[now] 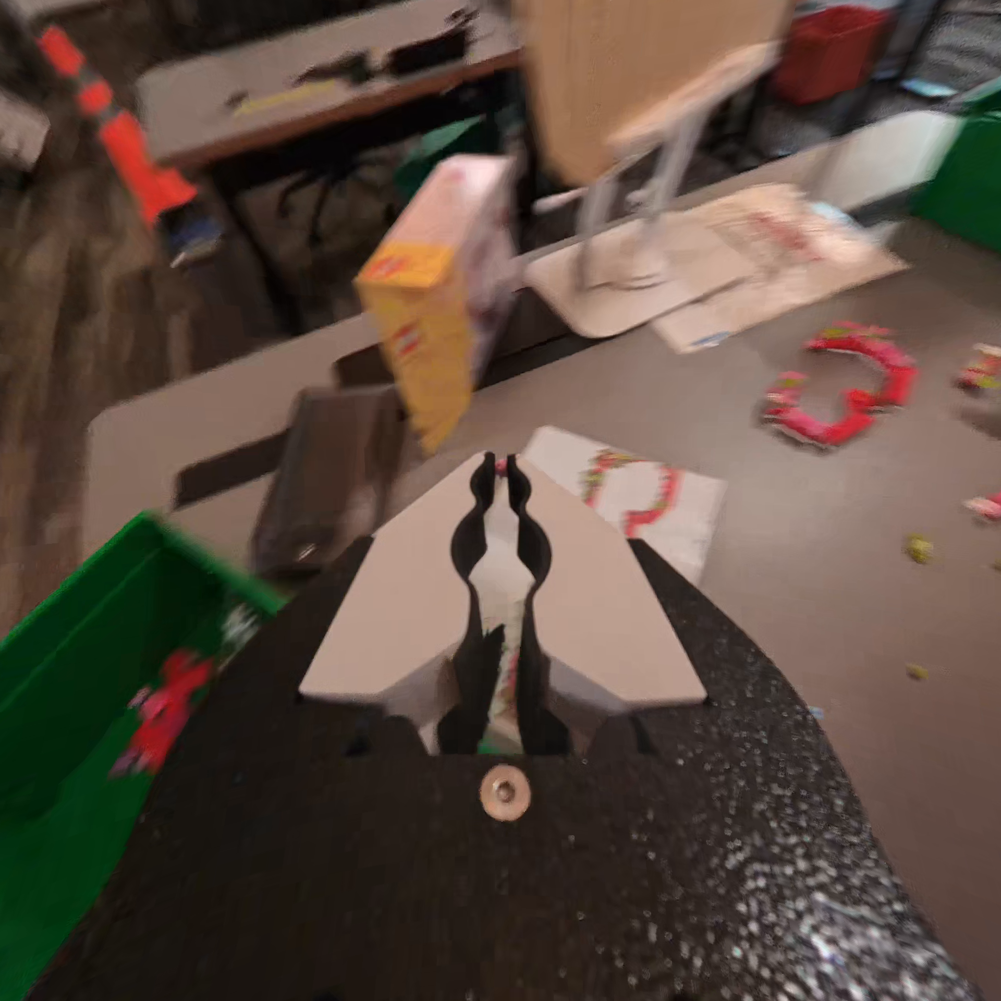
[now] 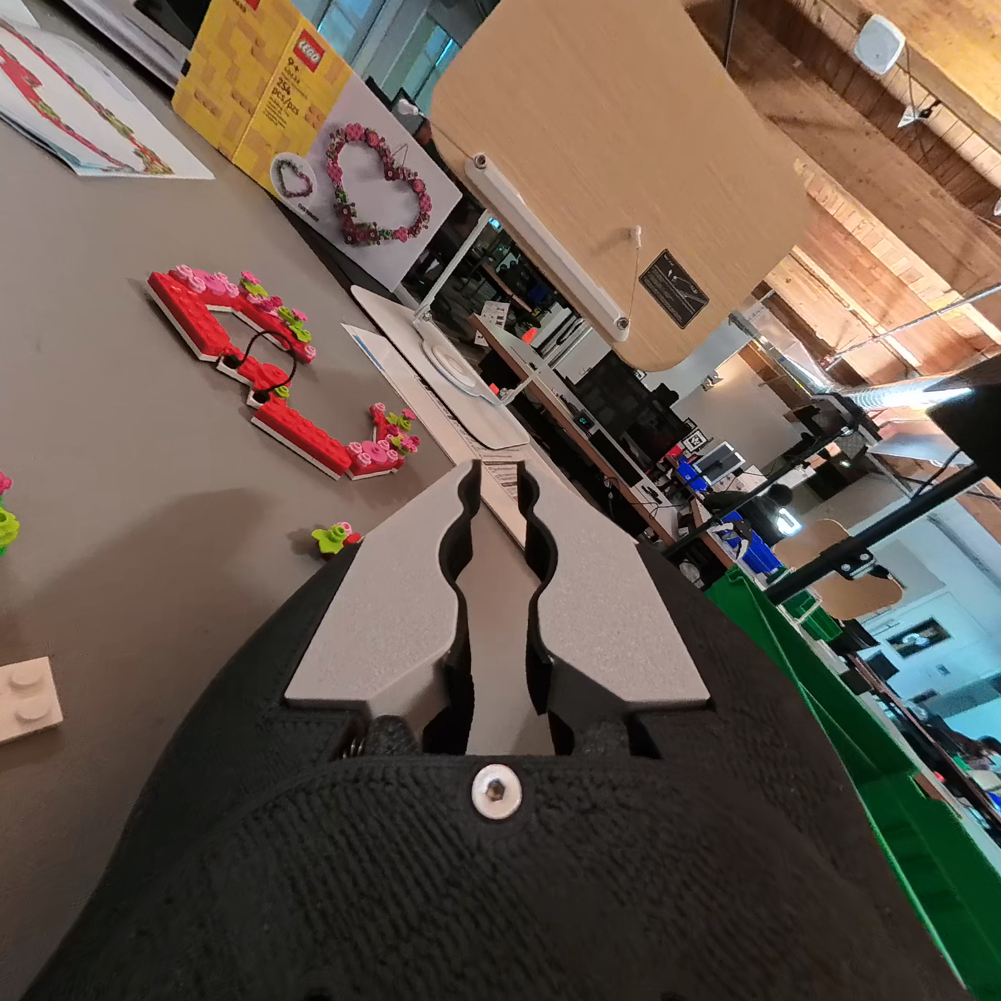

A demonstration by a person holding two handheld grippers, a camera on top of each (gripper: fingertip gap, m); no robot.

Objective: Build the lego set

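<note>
left gripper (image 1: 501,459) pinching pink piece (image 1: 501,465) (blurred), right gripper (image 2: 499,476) empty

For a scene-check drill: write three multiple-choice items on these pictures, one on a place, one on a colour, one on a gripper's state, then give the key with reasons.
1. Where does the yellow set box stand?
A. on the table, beyond the heart frame
B. inside the green bin
C. on the floor

2. What colour are most bricks of the heart frame?
A. blue
B. red
C. black

3. How does the right gripper stand?
A. shut on a white plate
B. shut on a flower piece
C. open, with nothing between its fingers

Key:
1 A, the right wrist view shows the box upright on the grey table behind the frame.
2 B, red bricks form its outline, with pink and green flowers on top.
3 C, a bare gap shows between its tips; the left gripper, by contrast, pinches a small pink piece.
</note>
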